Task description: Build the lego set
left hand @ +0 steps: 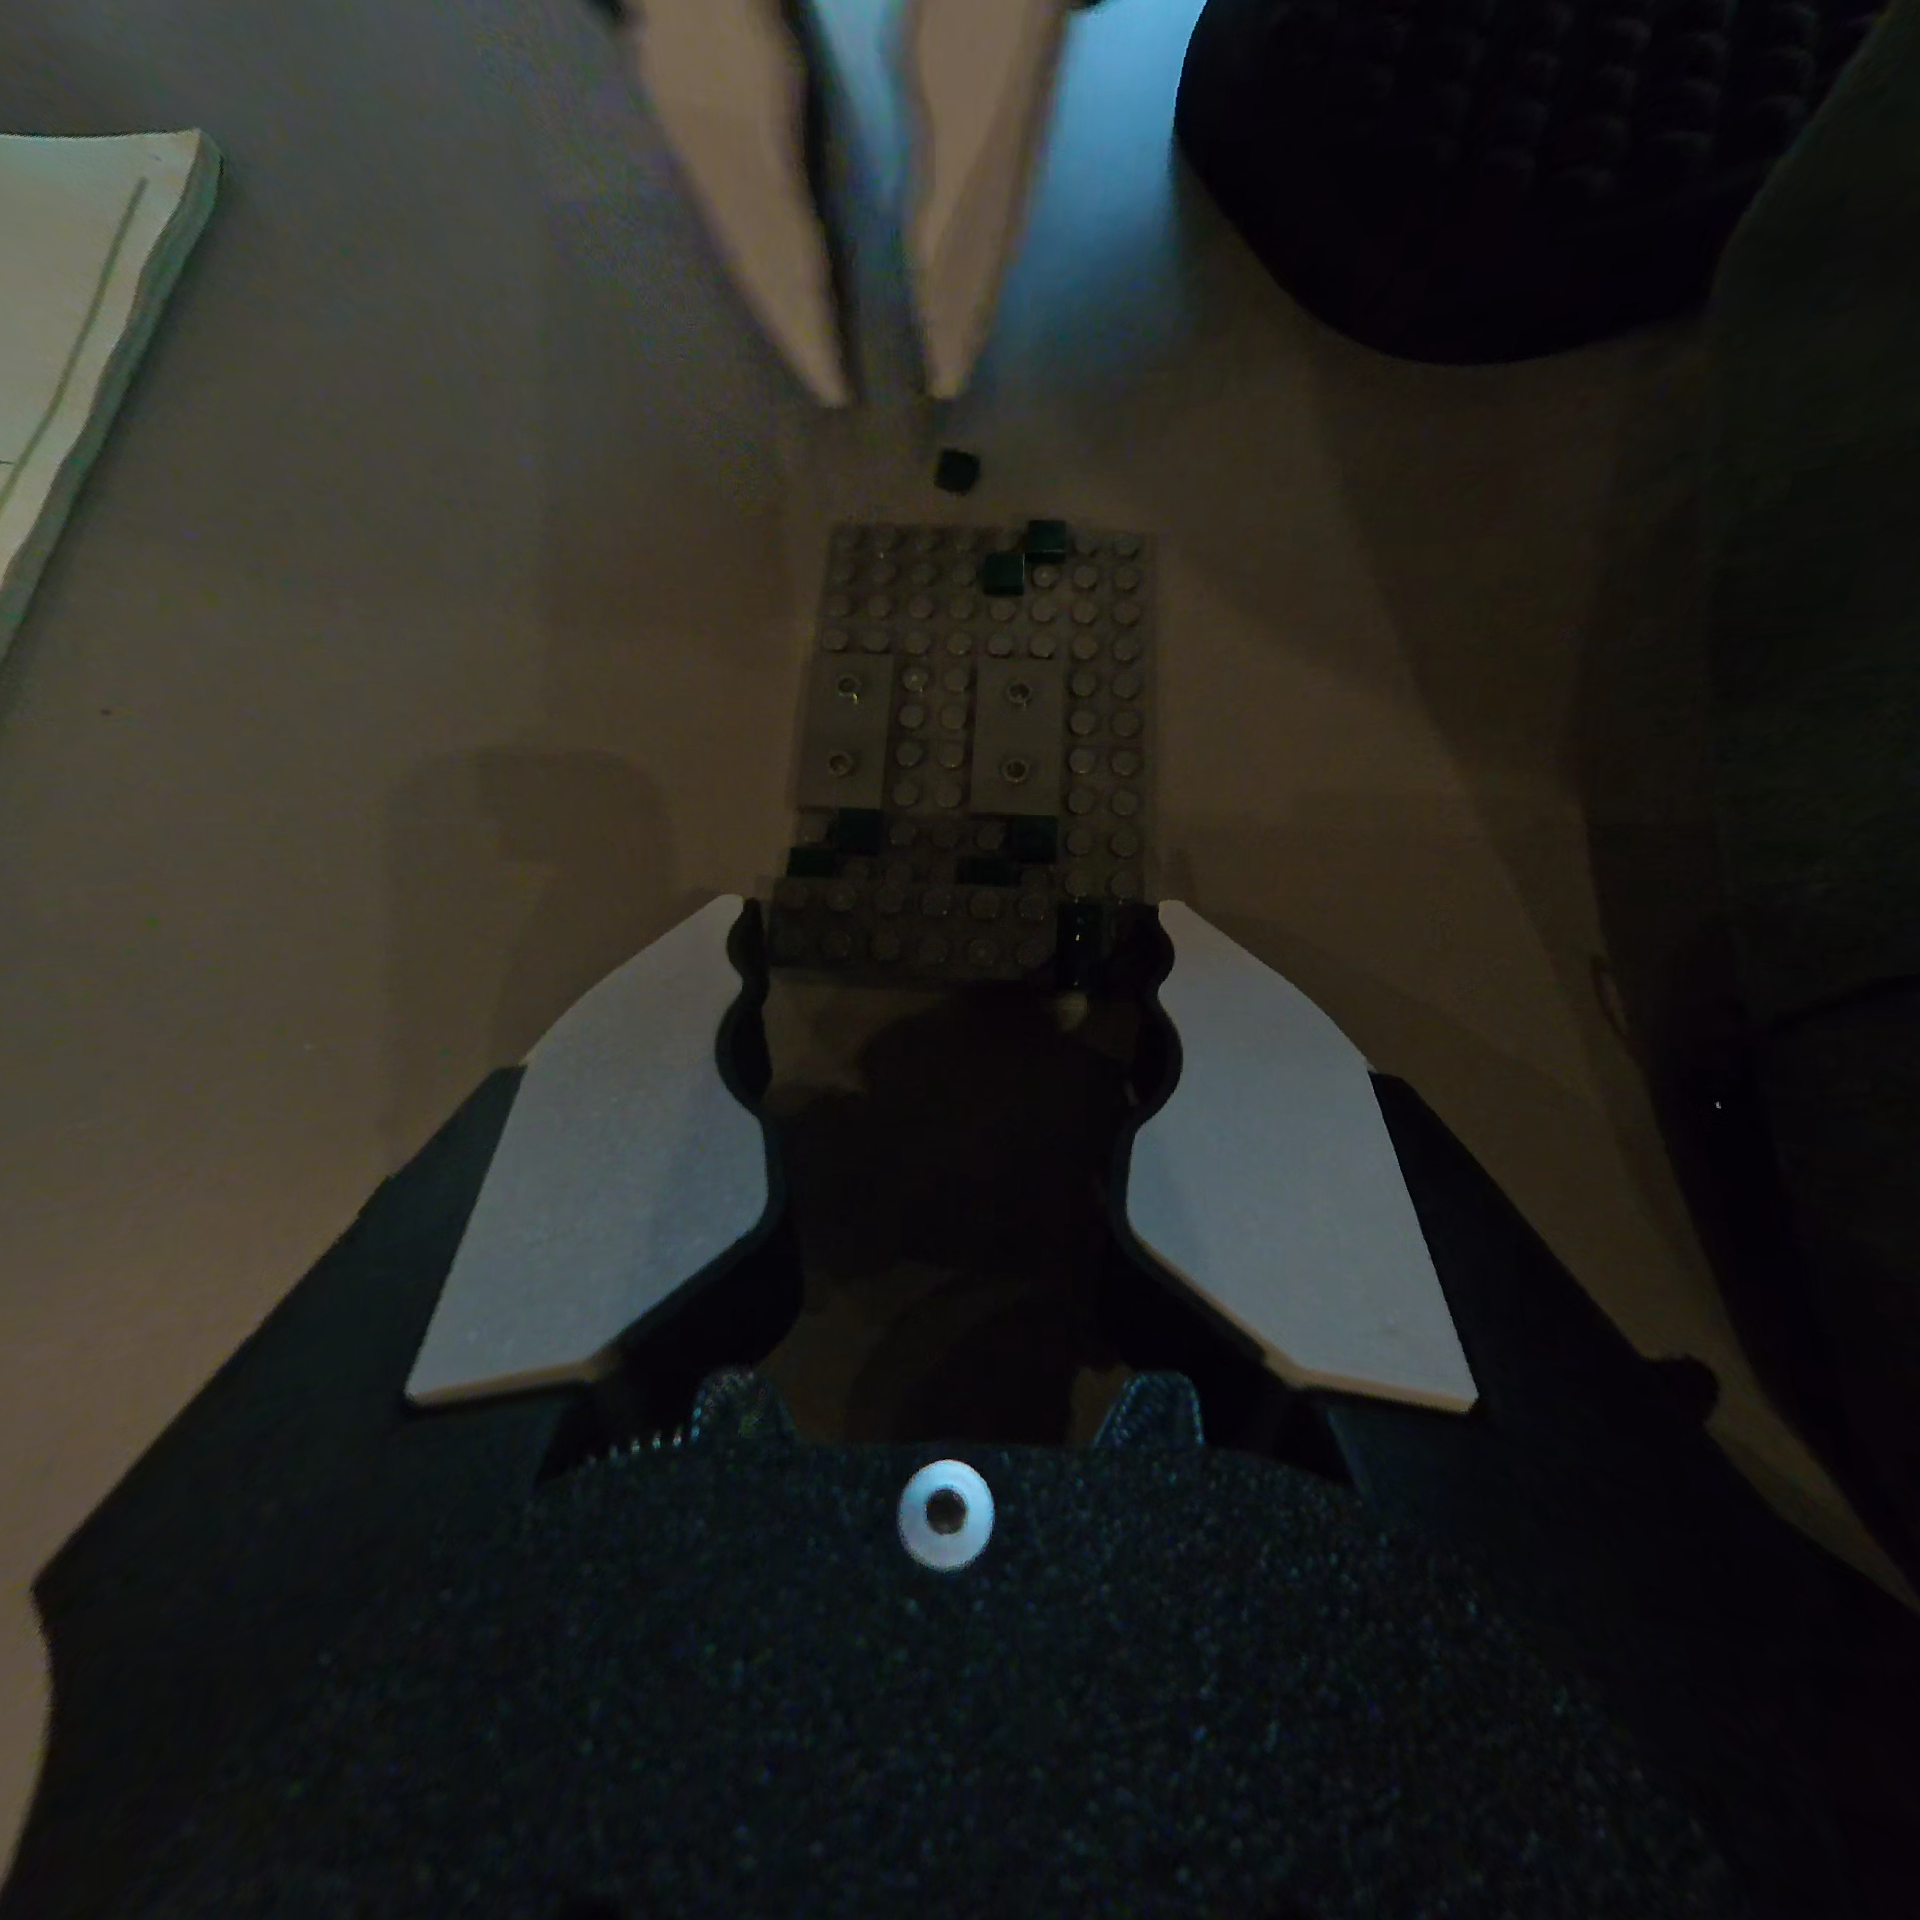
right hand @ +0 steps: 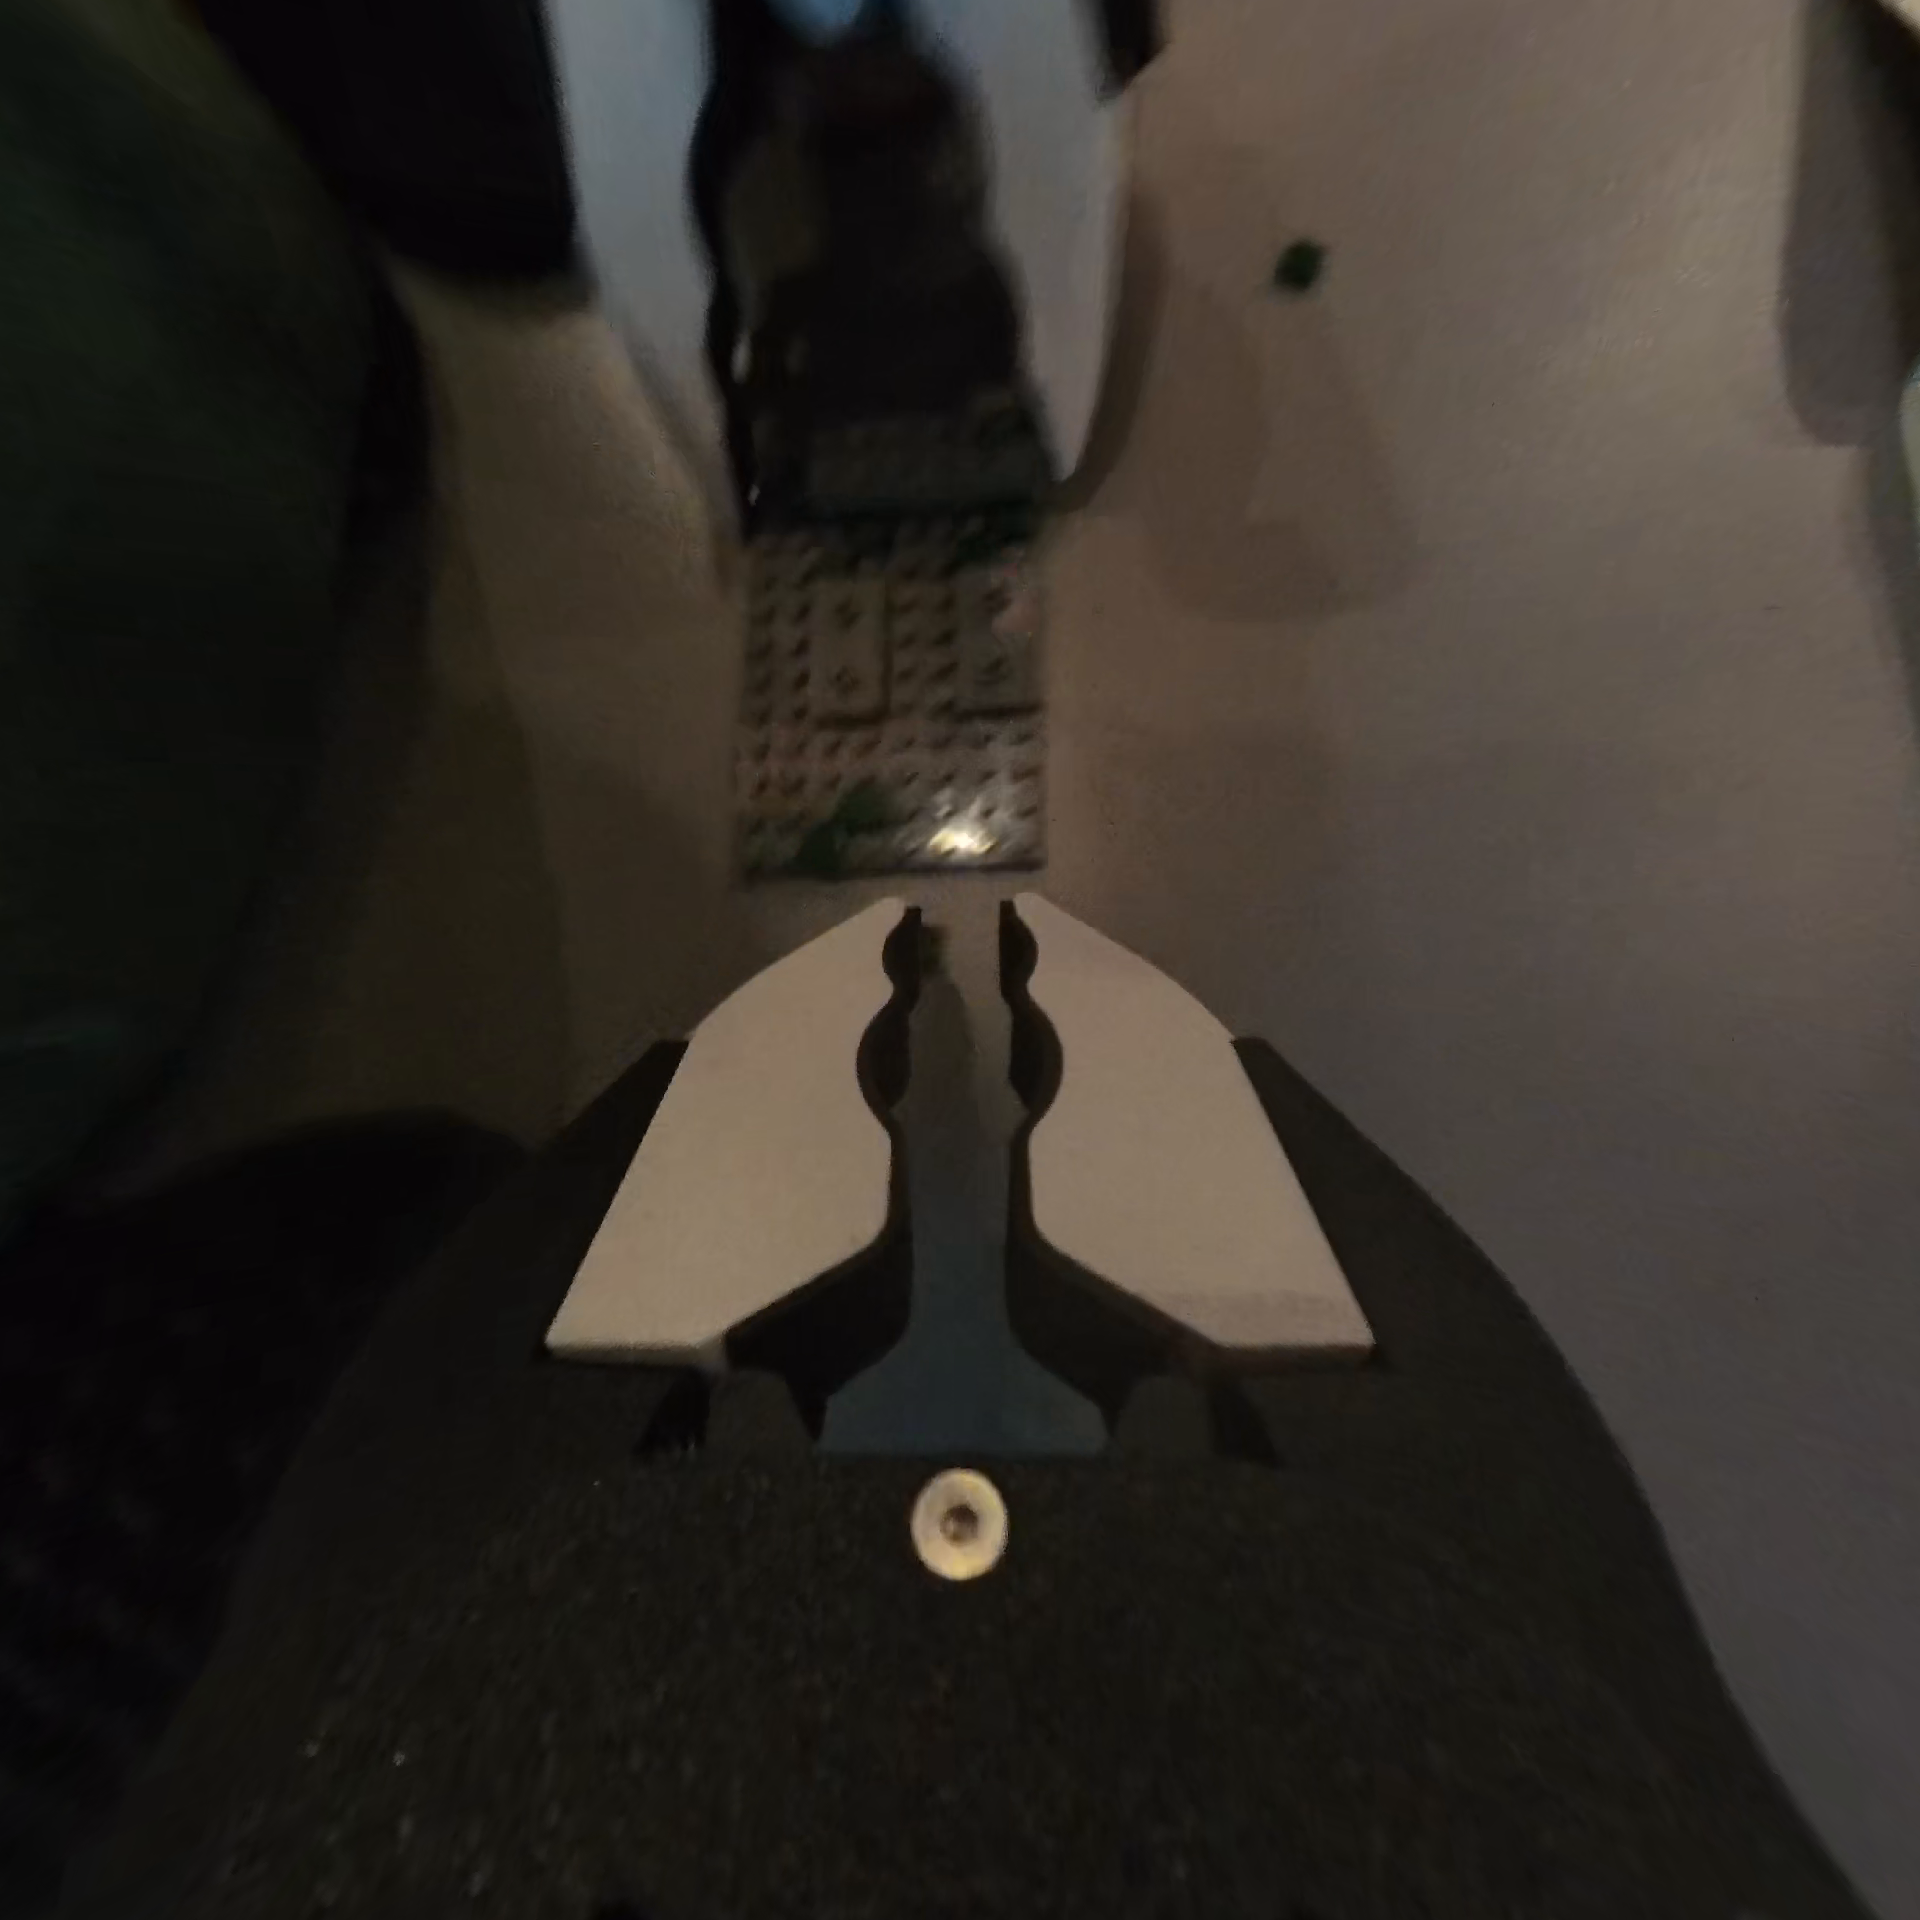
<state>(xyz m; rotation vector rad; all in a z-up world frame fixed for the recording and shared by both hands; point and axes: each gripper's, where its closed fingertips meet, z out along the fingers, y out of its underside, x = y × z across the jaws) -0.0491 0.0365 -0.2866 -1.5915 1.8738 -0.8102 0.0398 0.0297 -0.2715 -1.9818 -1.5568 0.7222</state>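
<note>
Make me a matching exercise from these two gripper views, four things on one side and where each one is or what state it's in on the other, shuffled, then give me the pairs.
Column one:
1. left gripper
2. right gripper
3. loose dark brick
4. grey plate

Column two:
A. jaws nearly together, nothing between them
B. lying alone on the table just past the plate's far edge
C. jaws wide, straddling the plate's near end
D. flat on the table, a few dark bricks on it

Pairs: 1-C, 2-A, 3-B, 4-D
</note>
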